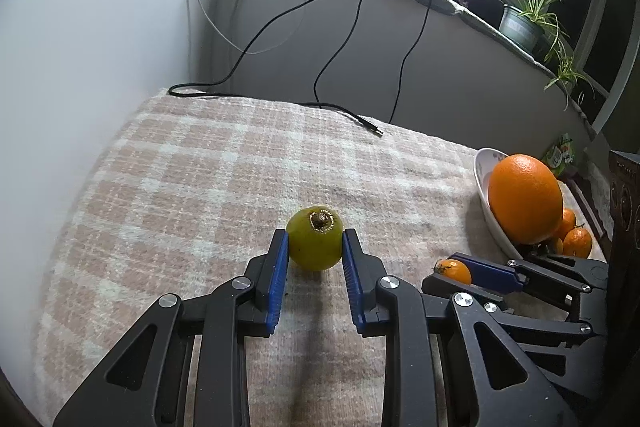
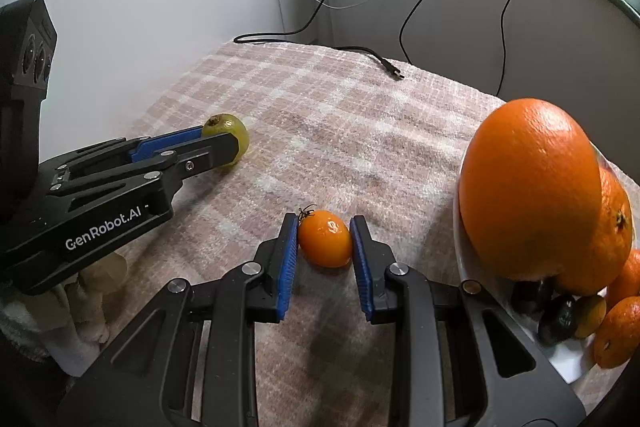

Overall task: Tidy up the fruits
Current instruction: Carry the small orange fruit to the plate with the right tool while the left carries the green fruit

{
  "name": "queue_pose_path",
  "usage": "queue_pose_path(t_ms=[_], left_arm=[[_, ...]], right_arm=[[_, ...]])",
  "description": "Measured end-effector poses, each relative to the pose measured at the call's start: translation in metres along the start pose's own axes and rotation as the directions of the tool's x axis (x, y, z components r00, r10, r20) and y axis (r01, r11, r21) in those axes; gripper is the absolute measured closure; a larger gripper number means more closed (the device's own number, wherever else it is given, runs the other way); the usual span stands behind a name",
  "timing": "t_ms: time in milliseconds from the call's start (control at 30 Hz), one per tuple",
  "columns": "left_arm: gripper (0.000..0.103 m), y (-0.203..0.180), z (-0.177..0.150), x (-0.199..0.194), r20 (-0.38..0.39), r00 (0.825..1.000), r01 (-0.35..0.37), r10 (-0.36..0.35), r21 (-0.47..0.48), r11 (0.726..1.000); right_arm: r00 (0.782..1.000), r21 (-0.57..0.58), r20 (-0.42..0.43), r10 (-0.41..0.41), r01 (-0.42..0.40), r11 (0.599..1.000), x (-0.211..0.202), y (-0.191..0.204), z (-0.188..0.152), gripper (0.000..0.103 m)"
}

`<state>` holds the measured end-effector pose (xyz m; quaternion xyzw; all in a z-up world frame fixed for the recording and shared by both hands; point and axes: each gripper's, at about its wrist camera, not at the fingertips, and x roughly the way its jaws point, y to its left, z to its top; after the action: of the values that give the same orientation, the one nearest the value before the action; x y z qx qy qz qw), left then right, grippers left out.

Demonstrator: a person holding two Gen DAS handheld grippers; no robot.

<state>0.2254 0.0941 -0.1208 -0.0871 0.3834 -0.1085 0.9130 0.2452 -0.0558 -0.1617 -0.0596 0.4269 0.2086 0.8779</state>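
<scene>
Fruits sit mid-blanket [image 1: 180, 167]: our left gripper [image 1: 315, 247] pinches the green fruit [image 1: 315, 243], our right gripper [image 2: 325, 239] clamps the small orange tomato [image 2: 326, 243], near the white bowl [image 2: 464, 259] at the blanket's right edge holding the big orange [image 2: 528, 187].

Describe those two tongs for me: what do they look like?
Both tongs, left and right, are matte black plastic linkages with silver rivets. Each finger carries a ribbed blue pad. The left one has white "GenRobot.AI" lettering on its side and a boxy black camera housing behind.
</scene>
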Motion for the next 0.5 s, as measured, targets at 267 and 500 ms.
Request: queue_pose_path(t_ms=[267,500], left_arm=[[0.078,-0.006,-0.008,-0.019,0.008,1.0,-0.011,0.011,0.009,1.0],[0.078,-0.022,-0.016,-0.045,0.037,0.999,-0.004,0.003,0.025,1.0]], right_arm=[[0.999,0.003,0.014,0.041,-0.041,0.999,-0.017,0.003,-0.008,0.076],[0.997,-0.011,0.046,0.064,-0.064,0.998,-0.047,0.001,-0.019,0.076]])
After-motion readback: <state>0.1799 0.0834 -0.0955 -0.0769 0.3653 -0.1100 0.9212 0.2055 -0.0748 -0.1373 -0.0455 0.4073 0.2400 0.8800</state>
